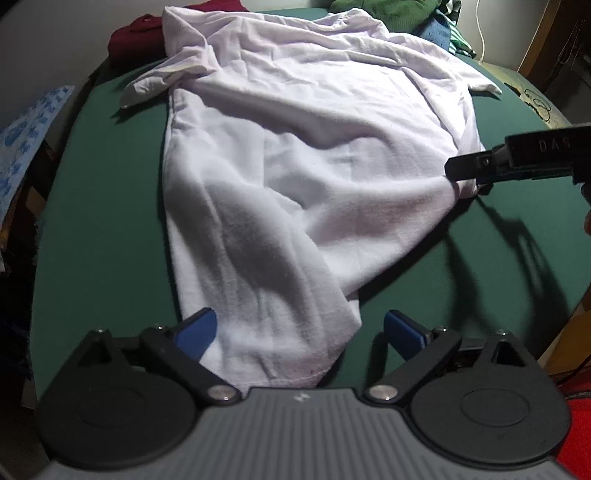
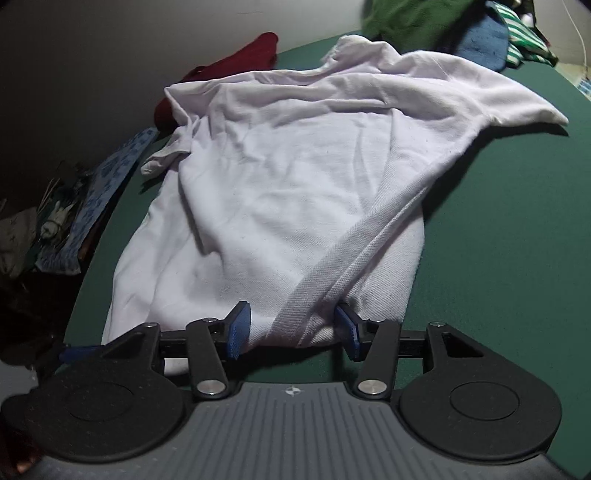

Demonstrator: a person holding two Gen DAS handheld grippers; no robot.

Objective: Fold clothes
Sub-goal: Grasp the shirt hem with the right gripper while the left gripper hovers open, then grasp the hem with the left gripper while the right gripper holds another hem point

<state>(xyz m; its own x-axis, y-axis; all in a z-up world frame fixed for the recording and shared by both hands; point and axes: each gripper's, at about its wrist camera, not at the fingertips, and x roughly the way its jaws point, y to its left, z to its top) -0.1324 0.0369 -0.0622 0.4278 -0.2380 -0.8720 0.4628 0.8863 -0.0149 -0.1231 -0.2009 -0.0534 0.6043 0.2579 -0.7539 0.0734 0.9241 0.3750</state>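
A white short-sleeved shirt (image 1: pixel 314 155) lies spread and creased on the green table (image 1: pixel 110 221). My left gripper (image 1: pixel 299 332) is open, its blue fingers on either side of the shirt's near hem corner. My right gripper (image 1: pixel 465 173) reaches in from the right at the shirt's lower right corner. In the right wrist view the shirt (image 2: pixel 295 177) fills the middle, and my right gripper (image 2: pixel 291 328) has its blue pads either side of a bunched hem fold with a gap on both sides. The corner is lifted slightly.
A dark red garment (image 1: pixel 136 37) lies at the far left of the table. A green garment (image 1: pixel 384 11) and blue and striped clothes (image 1: pixel 443 35) are piled at the far right. A blue patterned cloth (image 1: pixel 26 140) hangs off to the left.
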